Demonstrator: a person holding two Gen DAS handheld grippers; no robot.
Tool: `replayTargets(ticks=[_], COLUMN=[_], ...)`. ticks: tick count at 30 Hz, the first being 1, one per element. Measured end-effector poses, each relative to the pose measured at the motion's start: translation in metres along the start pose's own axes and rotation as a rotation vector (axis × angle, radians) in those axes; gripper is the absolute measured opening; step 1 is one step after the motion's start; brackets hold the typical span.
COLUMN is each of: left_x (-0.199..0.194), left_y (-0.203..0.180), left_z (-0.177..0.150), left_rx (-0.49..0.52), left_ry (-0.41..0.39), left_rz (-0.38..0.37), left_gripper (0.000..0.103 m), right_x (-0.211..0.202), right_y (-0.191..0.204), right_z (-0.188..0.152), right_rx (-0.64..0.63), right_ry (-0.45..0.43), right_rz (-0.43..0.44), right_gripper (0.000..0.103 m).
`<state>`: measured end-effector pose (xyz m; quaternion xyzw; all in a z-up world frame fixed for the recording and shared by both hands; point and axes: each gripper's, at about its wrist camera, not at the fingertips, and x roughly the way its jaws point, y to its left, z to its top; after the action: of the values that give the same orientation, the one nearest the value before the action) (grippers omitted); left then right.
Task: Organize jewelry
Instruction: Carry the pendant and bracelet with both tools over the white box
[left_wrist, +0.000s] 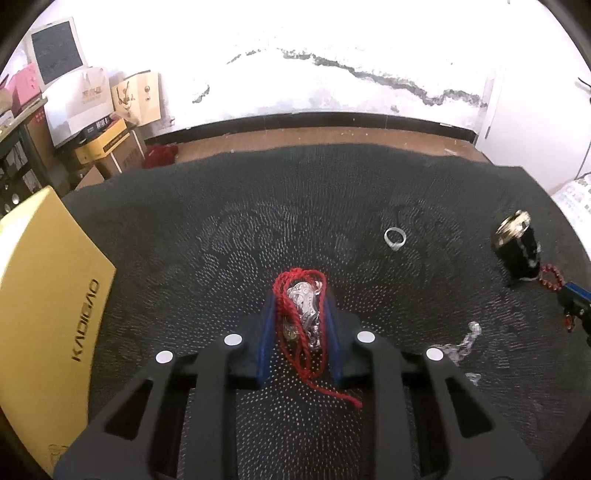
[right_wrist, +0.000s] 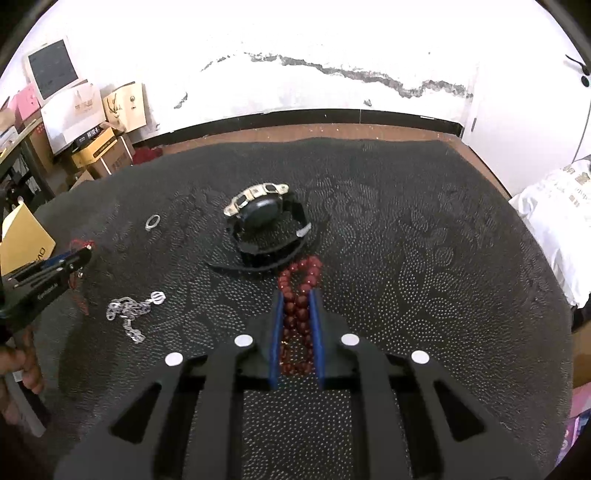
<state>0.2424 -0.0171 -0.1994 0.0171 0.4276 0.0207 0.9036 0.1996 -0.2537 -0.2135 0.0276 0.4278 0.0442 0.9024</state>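
My left gripper (left_wrist: 300, 295) is shut on a red cord necklace with a silver pendant (left_wrist: 304, 314); the cord's tail hangs down over the dark mat. My right gripper (right_wrist: 297, 293) is shut on a dark red bead bracelet (right_wrist: 300, 295), whose loop sticks out past the fingertips. A black wristwatch (right_wrist: 264, 218) lies just beyond the right gripper; it also shows in the left wrist view (left_wrist: 515, 245). A silver ring (left_wrist: 395, 238) lies on the mat, also seen in the right wrist view (right_wrist: 152, 221). A silver chain (right_wrist: 131, 314) lies at the left of the right wrist view.
A dark dotted mat (left_wrist: 258, 221) covers the table. A yellow box (left_wrist: 44, 295) lies at the mat's left edge. Cardboard boxes (left_wrist: 103, 122) are stacked at the far left by the white wall. A white bag (right_wrist: 554, 221) sits at the right.
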Motion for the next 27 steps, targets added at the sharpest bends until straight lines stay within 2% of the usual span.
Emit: replayTargets(ticks=[7, 13, 22, 27], left_x=[-0.045, -0.094, -0.18, -0.226], left_y=[0.006, 0.032, 0.082, 0.122], left_z=[0.006, 0.004, 0.001, -0.005], left_rx=[0.009, -0.018, -0.04, -0.064], left_ry=[-0.044, -0.072, -0.125, -0.159], left_rz=[0.003, 0.002, 0.016, 0.047], left_gripper=[0.024, 0.024, 0.024, 0.024], right_x=[-0.038, -0.081, -0.163, -0.203], right_y=[0.037, 0.08, 0.153, 0.206], right_z=[0.01, 0.012, 0.025, 0.024], right_rx=[-0.047, -0.087, -0.152, -0.198], right_ry=[-0.052, -0.086, -0.157, -0.188], right_rz=[0.013, 0.048, 0.105, 0.142], right_gripper=[0.015, 0.015, 0.015, 0.015])
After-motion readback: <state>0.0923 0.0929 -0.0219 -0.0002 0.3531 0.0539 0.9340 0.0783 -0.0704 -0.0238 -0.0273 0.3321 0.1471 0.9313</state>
